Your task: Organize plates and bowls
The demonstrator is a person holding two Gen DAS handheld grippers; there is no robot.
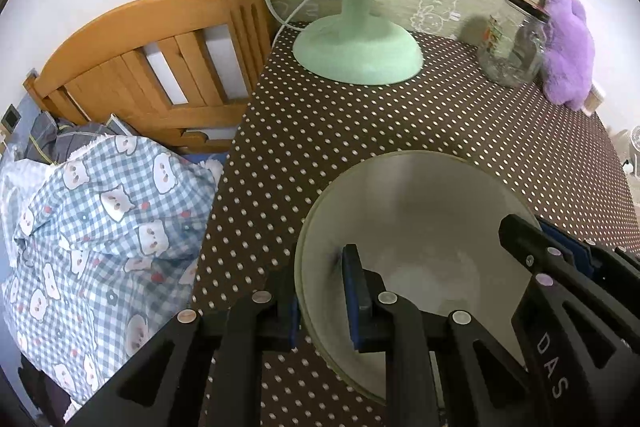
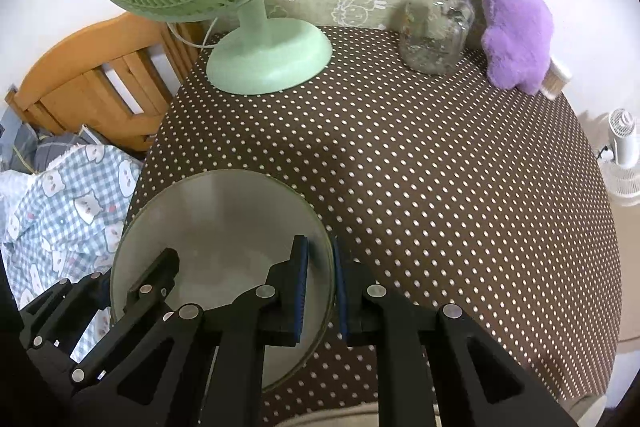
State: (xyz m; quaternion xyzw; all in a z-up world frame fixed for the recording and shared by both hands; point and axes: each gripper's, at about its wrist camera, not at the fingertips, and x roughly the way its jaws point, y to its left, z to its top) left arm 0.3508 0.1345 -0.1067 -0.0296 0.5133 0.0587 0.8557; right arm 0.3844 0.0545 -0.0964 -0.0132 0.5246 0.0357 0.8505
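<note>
A pale green bowl sits near the front left of the brown dotted table; it also shows in the right wrist view. My left gripper straddles the bowl's left rim, one finger inside and one outside, shut on it. My right gripper straddles the bowl's right rim the same way, shut on it. The right gripper's fingers show at the right in the left wrist view. The left gripper's fingers show at the left in the right wrist view.
A green desk fan stands at the table's back left. A glass jar and a purple plush toy stand at the back right. A wooden bed frame and checked bedding lie left of the table.
</note>
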